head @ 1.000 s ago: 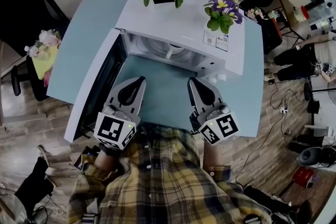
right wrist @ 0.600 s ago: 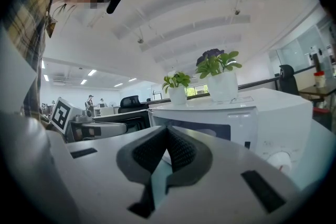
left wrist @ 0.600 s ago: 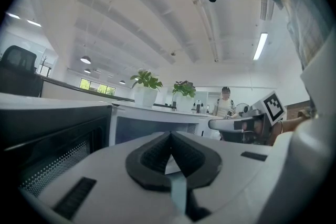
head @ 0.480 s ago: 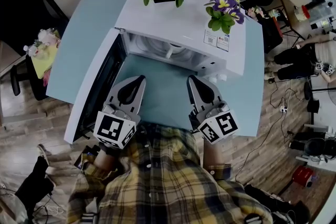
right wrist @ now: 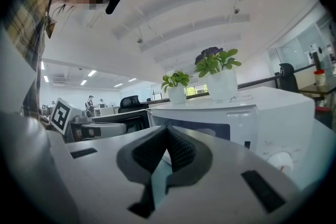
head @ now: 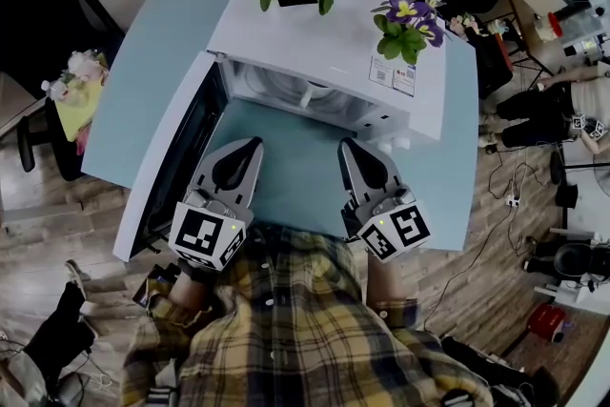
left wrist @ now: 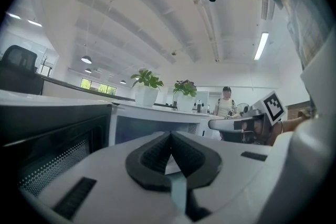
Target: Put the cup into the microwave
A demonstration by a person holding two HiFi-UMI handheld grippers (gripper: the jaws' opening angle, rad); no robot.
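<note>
At counter's (head: 157, 43) left edge, door (head: 170, 169) hangs open. By front edge, left tongs (head: 255, 145): jaws together, nothing held. Pale cup (head: 311, 94) apparently stands inside microwave (head: 329, 48), mid-counter. By front edge, right tongs (head: 345, 146): jaws together, nothing held.

The white boxy microwave (head: 324, 52) stands on a light-blue table (head: 162, 62), its door (head: 172, 169) swung wide open to the left.

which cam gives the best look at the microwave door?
Head view: the whole microwave door shows, swung open at the left of the cavity. Left gripper view catches only part of its dark mesh window, close up. Right gripper view seems to show it small and distant, partly hidden.
</note>
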